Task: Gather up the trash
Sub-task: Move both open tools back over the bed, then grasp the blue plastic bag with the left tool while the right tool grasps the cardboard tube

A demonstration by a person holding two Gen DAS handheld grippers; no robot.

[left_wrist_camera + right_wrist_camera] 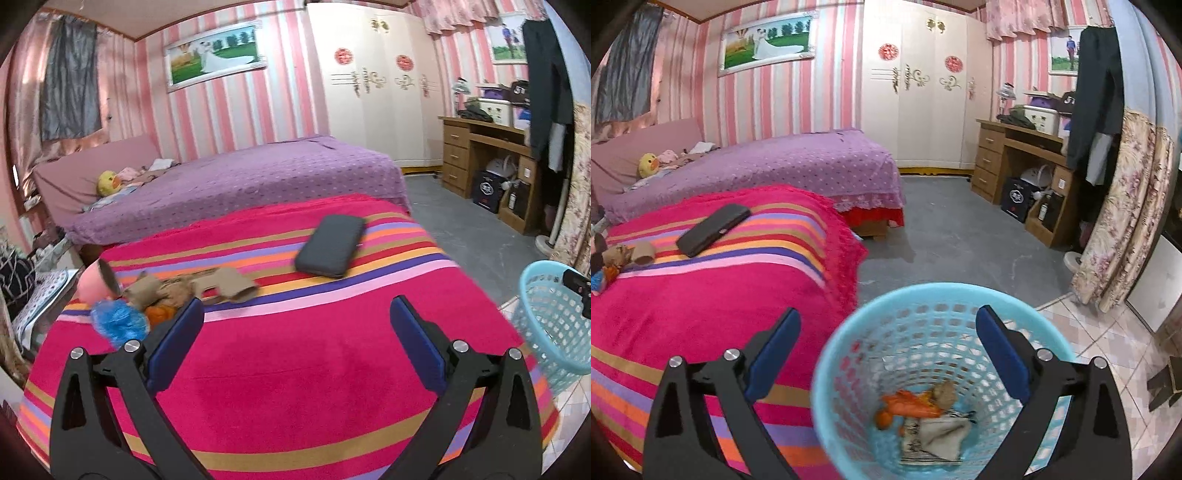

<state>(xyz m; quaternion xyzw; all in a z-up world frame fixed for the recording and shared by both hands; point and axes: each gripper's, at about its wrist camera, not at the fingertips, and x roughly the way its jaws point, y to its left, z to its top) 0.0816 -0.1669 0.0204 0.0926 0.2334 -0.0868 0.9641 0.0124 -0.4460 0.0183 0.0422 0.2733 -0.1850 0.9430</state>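
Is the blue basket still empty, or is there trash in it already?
Not empty. The blue basket holds orange scraps and crumpled paper at its bottom, well below the rim.

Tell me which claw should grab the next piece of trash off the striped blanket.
Left. The left claw is open and faces the trash pile on the striped blanket. The right claw, open and empty, hangs over the blue basket.

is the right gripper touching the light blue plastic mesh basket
Apart: in the right wrist view the right gripper hangs open above the light blue plastic mesh basket, nothing between its pads.
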